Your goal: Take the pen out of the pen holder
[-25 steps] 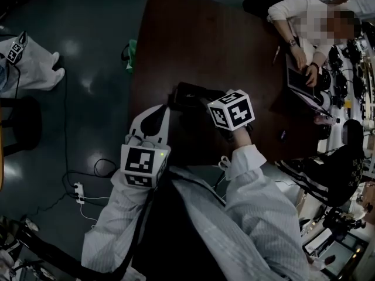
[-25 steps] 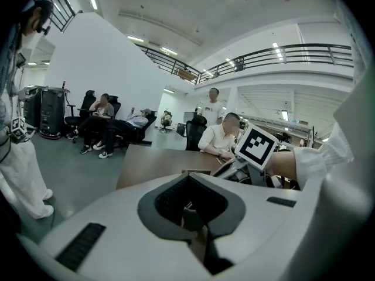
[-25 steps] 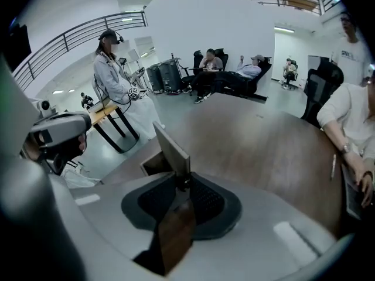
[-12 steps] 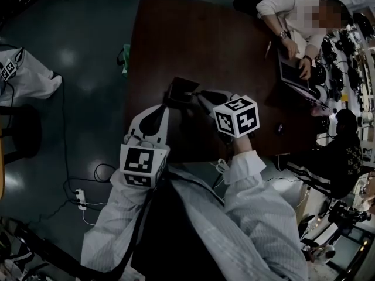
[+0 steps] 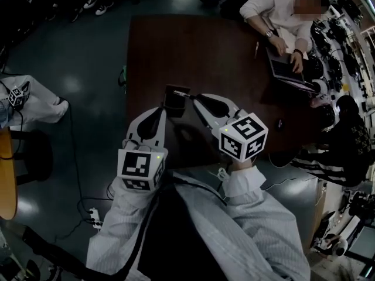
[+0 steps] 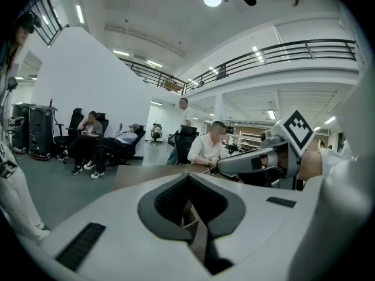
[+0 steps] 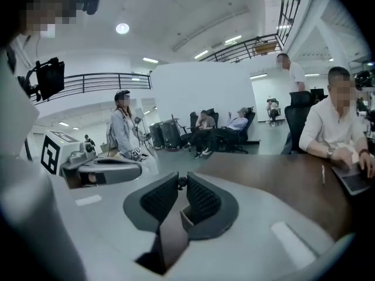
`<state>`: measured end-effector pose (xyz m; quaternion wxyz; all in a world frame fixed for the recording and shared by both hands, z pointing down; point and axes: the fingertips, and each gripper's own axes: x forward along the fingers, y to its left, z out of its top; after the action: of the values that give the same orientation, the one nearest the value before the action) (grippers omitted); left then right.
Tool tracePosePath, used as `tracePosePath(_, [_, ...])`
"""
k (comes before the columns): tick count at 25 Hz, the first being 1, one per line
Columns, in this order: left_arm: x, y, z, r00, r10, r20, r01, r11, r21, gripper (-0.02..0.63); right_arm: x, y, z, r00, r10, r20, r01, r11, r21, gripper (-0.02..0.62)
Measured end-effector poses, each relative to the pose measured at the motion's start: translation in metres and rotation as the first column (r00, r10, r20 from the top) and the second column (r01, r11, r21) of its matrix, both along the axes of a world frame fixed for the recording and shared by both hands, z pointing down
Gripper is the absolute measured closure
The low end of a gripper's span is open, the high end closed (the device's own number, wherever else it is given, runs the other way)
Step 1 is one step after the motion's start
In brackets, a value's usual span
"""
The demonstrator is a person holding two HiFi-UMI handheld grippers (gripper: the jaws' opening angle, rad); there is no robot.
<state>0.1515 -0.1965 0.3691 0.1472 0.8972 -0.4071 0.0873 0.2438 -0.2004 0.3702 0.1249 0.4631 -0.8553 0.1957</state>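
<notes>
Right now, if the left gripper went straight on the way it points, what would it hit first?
Most likely the pen holder, which sits right at the left gripper's tips in the head view; past it, bare table. Depth is unclear.

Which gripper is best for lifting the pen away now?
Right. The pen's end sits between the right gripper's closing jaws, so it only needs to go on up. The left gripper is busy holding the holder.
</notes>
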Motion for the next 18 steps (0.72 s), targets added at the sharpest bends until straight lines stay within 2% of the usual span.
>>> tracePosePath(6, [0.007, 0.005, -0.028, 1.000, 0.020, -0.019, -0.019, 0.998, 0.064, 0.601, -0.010, 0.022, -0.040, 0.988, 0.059, 0.143, -0.082, 0.983, 0.162, 0.548])
tracePosePath(8, [0.008, 0.007, -0.034, 0.999, 0.021, -0.028, -0.019, 0.997, 0.073, 0.601, -0.012, 0.028, -0.045, 0.983, 0.086, 0.162, -0.117, 0.973, 0.199, 0.548])
tracePosePath(18, [0.008, 0.006, -0.044, 1.000, 0.022, -0.018, -0.020, 0.994, 0.104, 0.601, -0.018, 0.033, -0.050, 0.981, 0.086, 0.171, -0.126, 0.963, 0.239, 0.548])
